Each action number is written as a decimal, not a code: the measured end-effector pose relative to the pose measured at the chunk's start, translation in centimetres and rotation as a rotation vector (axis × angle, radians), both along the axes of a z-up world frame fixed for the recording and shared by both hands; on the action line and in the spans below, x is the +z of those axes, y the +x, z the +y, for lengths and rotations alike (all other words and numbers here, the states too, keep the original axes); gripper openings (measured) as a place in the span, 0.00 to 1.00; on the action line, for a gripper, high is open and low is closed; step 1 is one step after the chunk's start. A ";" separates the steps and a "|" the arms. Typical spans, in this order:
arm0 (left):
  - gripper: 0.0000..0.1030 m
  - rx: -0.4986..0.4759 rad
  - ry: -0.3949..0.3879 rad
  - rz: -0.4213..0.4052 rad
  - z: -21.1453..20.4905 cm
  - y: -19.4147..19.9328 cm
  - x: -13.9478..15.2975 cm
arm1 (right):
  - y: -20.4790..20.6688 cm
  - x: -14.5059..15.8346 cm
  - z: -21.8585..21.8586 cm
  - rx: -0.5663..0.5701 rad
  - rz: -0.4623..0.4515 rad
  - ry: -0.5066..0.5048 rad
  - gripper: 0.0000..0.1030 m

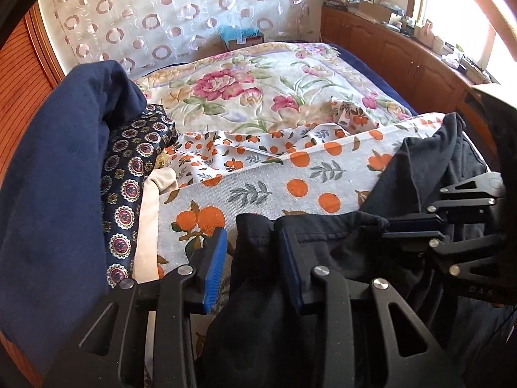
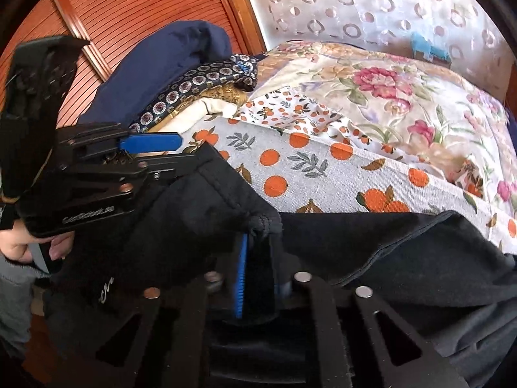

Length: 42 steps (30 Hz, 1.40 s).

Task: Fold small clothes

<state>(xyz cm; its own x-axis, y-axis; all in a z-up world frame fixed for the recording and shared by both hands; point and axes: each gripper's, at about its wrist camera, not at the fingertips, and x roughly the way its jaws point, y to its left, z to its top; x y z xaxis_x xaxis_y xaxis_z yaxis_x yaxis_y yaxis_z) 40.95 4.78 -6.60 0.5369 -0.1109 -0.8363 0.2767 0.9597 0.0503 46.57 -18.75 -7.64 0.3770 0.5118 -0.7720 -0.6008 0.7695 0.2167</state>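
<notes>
Pinched a bunched edge of the dark cloth (image 2: pixel 371 252) tight in the right gripper (image 2: pixel 258 278). Kept the left gripper (image 1: pixel 253 258) partly open, with more of that cloth between its blue pads (image 1: pixel 215 268). Lay on the orange-print sheet (image 1: pixel 274 181), beside the clothes pile (image 1: pixel 126 174).

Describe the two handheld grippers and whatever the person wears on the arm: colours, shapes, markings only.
The left gripper and right gripper match: matte black angular linkage arms with triangular cut-outs, round silver pivot pins, and flat blue ribbed finger pads. White lettering, too blurred to read, marks the left gripper's body in the right wrist view. A grey sleeve shows at that view's left edge.
</notes>
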 end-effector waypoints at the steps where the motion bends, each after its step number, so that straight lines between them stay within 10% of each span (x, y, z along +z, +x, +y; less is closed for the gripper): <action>1: 0.32 0.001 0.003 0.002 0.1 0.1 -0.1 | -0.2 0.1 0.1 0.003 -0.011 -0.007 0.08; 14: 0.25 0.004 -0.071 0.071 0.5 1.7 -1.8 | -0.4 -0.1 -0.2 0.013 -0.026 -0.019 0.08; 16: 0.03 -0.008 -0.051 0.054 0.2 1.4 -1.5 | -0.4 0.3 -0.1 0.014 -0.040 -0.014 0.07; 30: 0.03 0.031 0.002 -0.314 4.1 2.3 14.7 | 3.6 9.9 2.7 -0.034 -0.310 0.029 0.06; 42: 0.03 -0.070 -0.026 -0.382 2.5 -0.7 17.2 | 2.3 9.4 2.1 -0.069 -0.337 0.078 0.06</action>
<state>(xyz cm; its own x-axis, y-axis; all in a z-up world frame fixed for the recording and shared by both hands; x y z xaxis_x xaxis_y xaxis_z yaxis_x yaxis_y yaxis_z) 40.21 7.24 10.62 0.7994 -0.1771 -0.5741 0.3080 0.9413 0.1384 48.83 -16.67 1.73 0.6399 0.5285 -0.5580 -0.5955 0.7999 0.0747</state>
